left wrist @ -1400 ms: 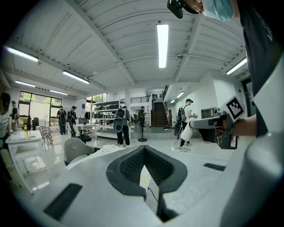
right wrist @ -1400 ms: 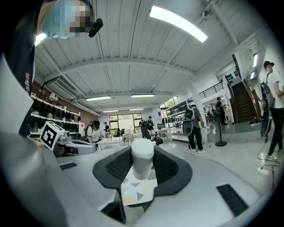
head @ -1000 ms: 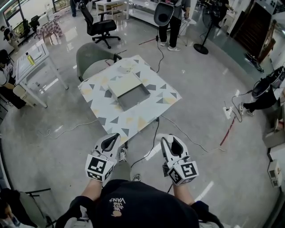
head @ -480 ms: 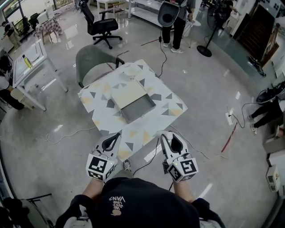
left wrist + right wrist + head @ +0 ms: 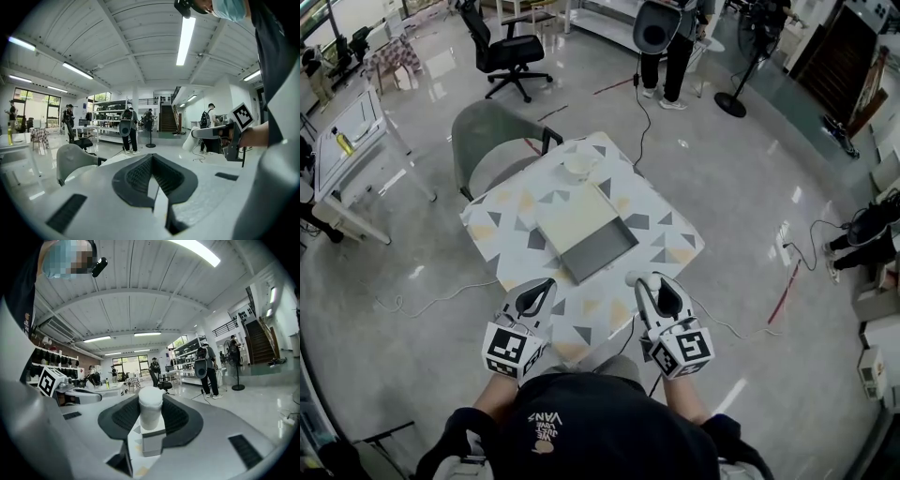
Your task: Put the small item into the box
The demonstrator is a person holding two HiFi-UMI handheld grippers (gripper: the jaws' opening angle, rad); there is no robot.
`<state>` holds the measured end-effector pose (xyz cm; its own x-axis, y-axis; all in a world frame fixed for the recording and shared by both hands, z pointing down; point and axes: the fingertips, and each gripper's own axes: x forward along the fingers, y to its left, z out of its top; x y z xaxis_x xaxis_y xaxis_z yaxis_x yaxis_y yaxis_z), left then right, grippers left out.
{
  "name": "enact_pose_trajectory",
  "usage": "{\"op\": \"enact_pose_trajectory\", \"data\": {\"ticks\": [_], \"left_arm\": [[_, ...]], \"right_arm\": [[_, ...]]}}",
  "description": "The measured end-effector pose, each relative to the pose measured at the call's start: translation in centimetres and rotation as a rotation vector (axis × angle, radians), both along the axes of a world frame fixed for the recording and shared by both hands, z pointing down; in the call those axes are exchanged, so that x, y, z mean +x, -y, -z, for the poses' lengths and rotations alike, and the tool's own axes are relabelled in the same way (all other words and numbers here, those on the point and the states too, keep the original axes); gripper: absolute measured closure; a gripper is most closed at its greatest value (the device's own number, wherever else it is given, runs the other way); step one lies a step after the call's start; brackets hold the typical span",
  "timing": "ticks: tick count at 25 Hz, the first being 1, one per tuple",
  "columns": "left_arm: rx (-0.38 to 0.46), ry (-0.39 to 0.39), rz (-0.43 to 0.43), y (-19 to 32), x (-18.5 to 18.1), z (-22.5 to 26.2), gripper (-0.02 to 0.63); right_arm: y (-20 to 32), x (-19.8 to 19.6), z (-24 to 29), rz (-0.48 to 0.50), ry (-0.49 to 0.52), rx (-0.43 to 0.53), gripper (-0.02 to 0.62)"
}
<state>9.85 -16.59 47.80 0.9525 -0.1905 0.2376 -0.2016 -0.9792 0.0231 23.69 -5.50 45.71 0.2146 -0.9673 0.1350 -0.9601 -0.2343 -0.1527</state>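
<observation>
While right gripper [image 5: 643, 281] grips small item [image 5: 150, 408], open box [image 5: 602, 251] on table [image 5: 667, 246]

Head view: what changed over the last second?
The person walked up to the table; it and the open box now lie nearer, the table's near edge under both grippers. Unchanged: right gripper clamped on the small white item, left gripper shut and empty.

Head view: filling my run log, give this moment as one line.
right gripper: shut on small white item | left gripper: shut, empty | box: open on table, item not yet in
</observation>
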Motion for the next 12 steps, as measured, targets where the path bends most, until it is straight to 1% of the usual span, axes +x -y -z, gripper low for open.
{"op": "enact_pose_trajectory", "data": {"ticks": [6, 8, 12], "left_arm": [[-0.036, 0.015, 0.021, 1.4, 0.9, -1.3, 0.600], [-0.046, 0.019, 0.058, 1.9, 0.9, -1.7, 0.600], [-0.049, 0.020, 0.172, 3.1, 0.8, -1.8, 0.600]], "right_arm": [[4.0, 0.7, -3.1, 0.088, -0.006, -0.095, 0.462], [5.2, 1.0, -4.2, 0.129, -0.003, -0.122, 0.462], [7.7, 1.6, -6.7, 0.247, -0.012, -0.186, 0.460]]}}
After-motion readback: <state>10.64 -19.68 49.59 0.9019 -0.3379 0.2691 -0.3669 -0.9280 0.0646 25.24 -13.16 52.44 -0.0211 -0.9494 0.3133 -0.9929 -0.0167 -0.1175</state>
